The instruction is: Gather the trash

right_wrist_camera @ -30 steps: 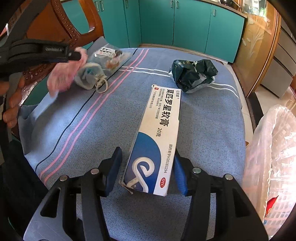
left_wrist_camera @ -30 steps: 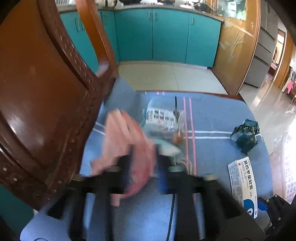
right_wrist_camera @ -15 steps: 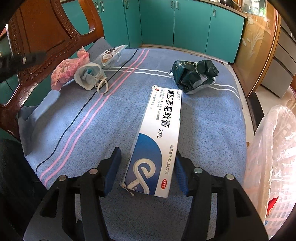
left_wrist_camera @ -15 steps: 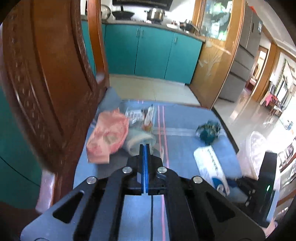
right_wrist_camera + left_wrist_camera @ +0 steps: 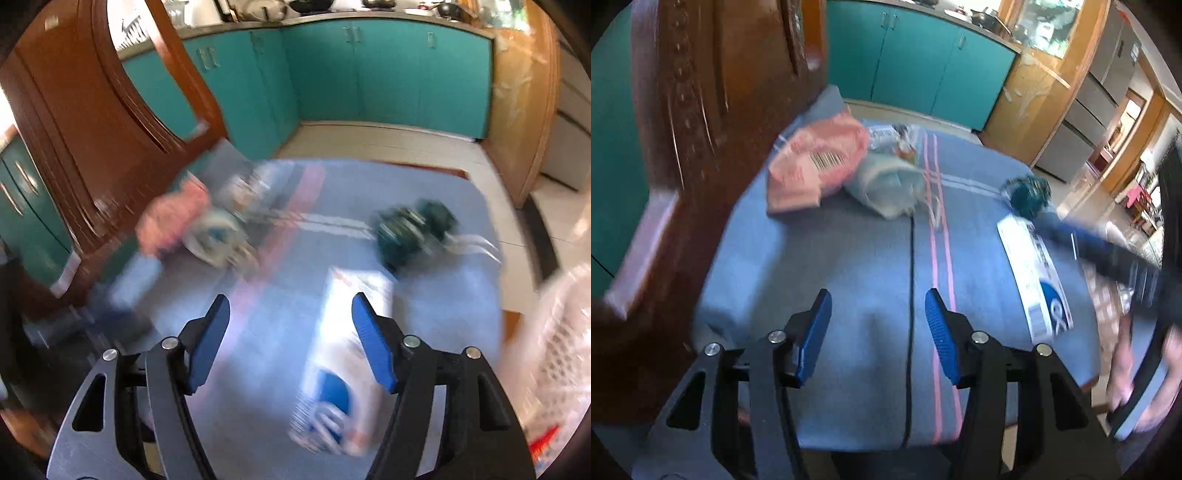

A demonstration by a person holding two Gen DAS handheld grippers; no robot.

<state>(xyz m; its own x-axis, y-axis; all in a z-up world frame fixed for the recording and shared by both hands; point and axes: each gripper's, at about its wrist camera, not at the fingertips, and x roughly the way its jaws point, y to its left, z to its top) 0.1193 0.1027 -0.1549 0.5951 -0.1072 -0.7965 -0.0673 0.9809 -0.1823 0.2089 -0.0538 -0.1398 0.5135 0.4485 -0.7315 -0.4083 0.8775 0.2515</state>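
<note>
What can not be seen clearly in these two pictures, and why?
- White box, right wrist view: motion blur makes its print unreadable.
- Dark green wrapper, both views: blurred, contents unclear.
- Right gripper, left wrist view: a smeared dark streak, jaws unreadable there.
- White basket, right wrist view: cut by the edge, inside mostly unseen.
- Pink packet, left wrist view: only the barcode shows, text too soft.

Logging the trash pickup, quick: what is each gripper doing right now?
Left gripper: opening, nothing between its fingers.
Right gripper: opening, not gripping; the white and blue box lies on the cloth below.
</note>
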